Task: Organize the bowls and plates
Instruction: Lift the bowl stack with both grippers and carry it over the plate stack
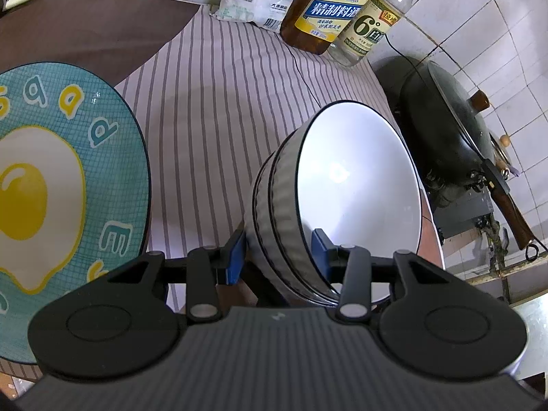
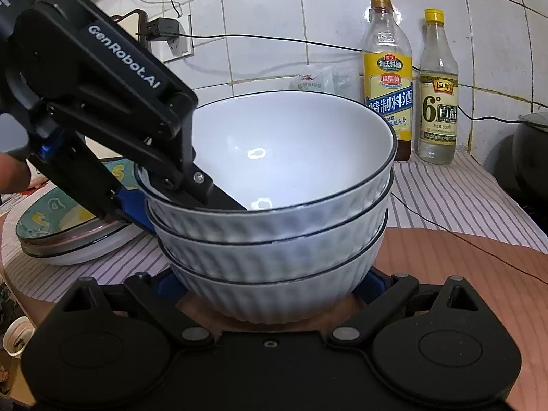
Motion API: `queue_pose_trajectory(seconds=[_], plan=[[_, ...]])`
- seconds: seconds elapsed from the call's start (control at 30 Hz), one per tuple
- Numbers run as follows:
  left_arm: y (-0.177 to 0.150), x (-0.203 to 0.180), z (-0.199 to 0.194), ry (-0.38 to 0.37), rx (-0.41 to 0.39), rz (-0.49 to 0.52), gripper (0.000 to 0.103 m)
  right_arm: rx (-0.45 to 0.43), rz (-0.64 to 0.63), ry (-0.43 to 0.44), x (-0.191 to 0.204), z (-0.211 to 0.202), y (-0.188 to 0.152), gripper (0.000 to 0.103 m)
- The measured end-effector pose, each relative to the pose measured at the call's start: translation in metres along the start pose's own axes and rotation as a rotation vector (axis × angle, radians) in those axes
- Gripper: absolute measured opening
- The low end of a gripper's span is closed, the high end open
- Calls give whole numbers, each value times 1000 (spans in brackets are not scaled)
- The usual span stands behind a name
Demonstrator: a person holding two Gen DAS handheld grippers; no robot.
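A stack of three bowls (image 2: 274, 205) stands upright on the worktop (image 2: 462, 274), mouths facing up, nested one inside the other. Each bowl is round and glossy white inside, with a ribbed, wavy outer wall and a thin dark line on the rim. The left gripper (image 1: 279, 253) is closed on the rim of the stack: one blue-padded finger (image 1: 320, 243) lies inside the top bowl, the other (image 1: 236, 257) presses the ribbed outside. In the right wrist view this gripper enters from the upper left, and its black body carries the white lettering "GenRobot.AI". The right gripper (image 2: 274, 284) sits low in front of the stack, with its fingers standing to either side of the bottom bowl; whether they press on it cannot be told. To the left of the bowls lies a flat round plate (image 1: 68, 157) with a teal grid pattern, a fried-egg picture and cartoon letters; it tops a short pile of plates. A striped cloth (image 1: 219, 102) covers part of the brown worktop. By the tiled wall stand two bottles: a yellow-labelled one (image 2: 387, 78) and a clear one (image 2: 438, 92) marked "6°". A dark wok (image 1: 445, 130) sits to the right.
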State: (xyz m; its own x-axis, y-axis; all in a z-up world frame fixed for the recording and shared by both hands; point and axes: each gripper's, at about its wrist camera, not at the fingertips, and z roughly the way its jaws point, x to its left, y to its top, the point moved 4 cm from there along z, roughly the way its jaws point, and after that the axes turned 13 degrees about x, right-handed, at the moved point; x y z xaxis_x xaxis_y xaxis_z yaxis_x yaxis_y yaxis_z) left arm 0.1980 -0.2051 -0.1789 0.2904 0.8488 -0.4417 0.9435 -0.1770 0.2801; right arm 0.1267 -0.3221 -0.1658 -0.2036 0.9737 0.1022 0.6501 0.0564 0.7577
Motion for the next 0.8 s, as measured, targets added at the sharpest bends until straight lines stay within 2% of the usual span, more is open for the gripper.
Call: queue_pose_trajectory(seconds=[0.27, 0.47, 0.8], plan=[[1, -6, -19, -4, 0, 50, 40, -43, 1, -30, 9, -13, 5, 99], [1, -13, -56, 8, -22, 73, 40, -79, -12, -22, 23, -31, 23, 99], [-11, 1, -121, 29, -78, 33, 40, -96, -73, 34, 65, -52, 53, 99]])
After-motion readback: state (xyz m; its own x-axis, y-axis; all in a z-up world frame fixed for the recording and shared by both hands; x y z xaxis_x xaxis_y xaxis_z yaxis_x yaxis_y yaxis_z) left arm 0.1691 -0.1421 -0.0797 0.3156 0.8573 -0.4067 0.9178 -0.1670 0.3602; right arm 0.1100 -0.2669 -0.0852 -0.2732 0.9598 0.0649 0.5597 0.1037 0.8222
